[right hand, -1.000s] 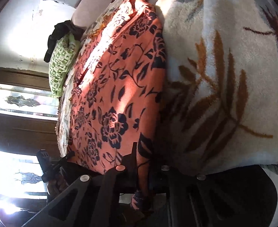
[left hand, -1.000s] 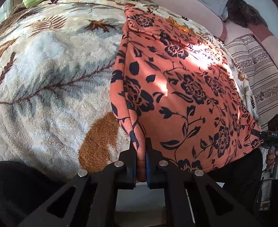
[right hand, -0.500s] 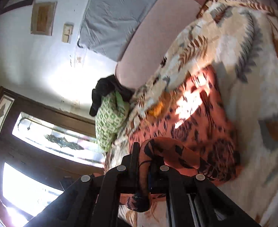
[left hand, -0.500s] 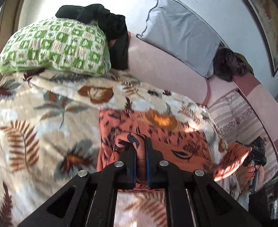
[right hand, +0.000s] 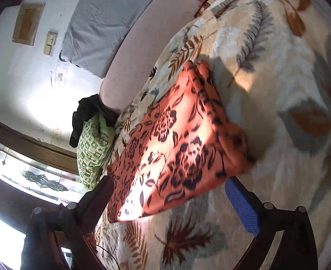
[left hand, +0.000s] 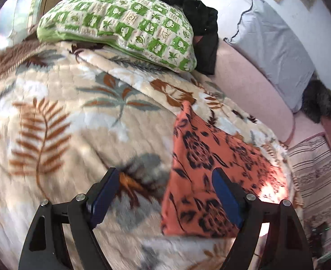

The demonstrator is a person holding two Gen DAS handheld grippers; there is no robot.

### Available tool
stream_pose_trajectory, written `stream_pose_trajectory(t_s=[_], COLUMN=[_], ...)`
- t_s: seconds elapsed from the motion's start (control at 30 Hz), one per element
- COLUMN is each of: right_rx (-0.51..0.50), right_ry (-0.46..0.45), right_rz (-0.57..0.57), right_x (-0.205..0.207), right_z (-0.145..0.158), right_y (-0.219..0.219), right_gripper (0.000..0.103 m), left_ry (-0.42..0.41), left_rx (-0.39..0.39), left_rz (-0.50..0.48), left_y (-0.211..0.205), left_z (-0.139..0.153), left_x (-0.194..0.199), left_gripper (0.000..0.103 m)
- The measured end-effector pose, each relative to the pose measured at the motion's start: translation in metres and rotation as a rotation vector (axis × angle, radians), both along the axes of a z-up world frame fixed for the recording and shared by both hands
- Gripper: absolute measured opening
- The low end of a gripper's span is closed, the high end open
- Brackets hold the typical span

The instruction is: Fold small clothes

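Note:
An orange cloth with dark flower print (left hand: 206, 171) lies folded over on the leaf-patterned blanket (left hand: 75, 123). My left gripper (left hand: 165, 182) hovers over the cloth's near left corner; its jaws are opening, and its blue pads press on nothing. In the right wrist view the same orange cloth (right hand: 179, 148) lies flat in a patch of sun on the blanket (right hand: 289, 78). My right gripper (right hand: 170, 189) stands just above the cloth's near edge, jaws opening wide, with nothing gripped.
A green checked pillow (left hand: 125, 27) with a black garment (left hand: 188, 2) on it lies at the far end. A grey pillow (left hand: 273, 42) leans on the wall above a pink cushion (left hand: 251, 94). A striped cover (left hand: 316, 175) lies on the right. A window (right hand: 30, 175) glares at the left.
Both grippers carried the cloth's near edge over toward the far end, folding it in half, then let go and opened. The cloth now lies doubled on the blanket.

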State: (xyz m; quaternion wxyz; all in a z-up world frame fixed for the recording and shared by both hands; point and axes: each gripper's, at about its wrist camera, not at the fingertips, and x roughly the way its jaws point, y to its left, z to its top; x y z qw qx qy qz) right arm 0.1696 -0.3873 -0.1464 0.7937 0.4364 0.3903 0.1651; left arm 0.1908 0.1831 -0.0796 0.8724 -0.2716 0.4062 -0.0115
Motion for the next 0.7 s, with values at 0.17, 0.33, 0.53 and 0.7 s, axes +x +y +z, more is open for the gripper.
stream_pose_trajectory(t_s=[0.17, 0.33, 0.53, 0.7], right_rx=[0.065, 0.144, 0.04, -0.032], right_ry=[0.115, 0.155, 0.225, 0.056], right_rz=[-0.107, -0.319, -0.284, -0.236], right_x=[-0.006, 0.021, 0.049, 0.012], right_z=[-0.039, -0.044, -0.032, 0.039], right_y=[0.006, -0.004, 0.007, 0.009], right_gripper=[0.099, 0.098, 0.012, 0.008], left_ry=[0.09, 0.131, 0.219, 0.004], left_rx=[-0.155, -0.103, -0.149, -0.015], left_rz=[-0.014, 0.146, 0.112, 0.02], left_y=[-0.056, -0.067, -0.046, -0.053], left_z=[-0.037, -0.056, -0.051, 0.032], left_x=[-0.032, -0.005, 0.033, -0.011], left_gripper=[0.085, 0.084, 0.013, 0.009])
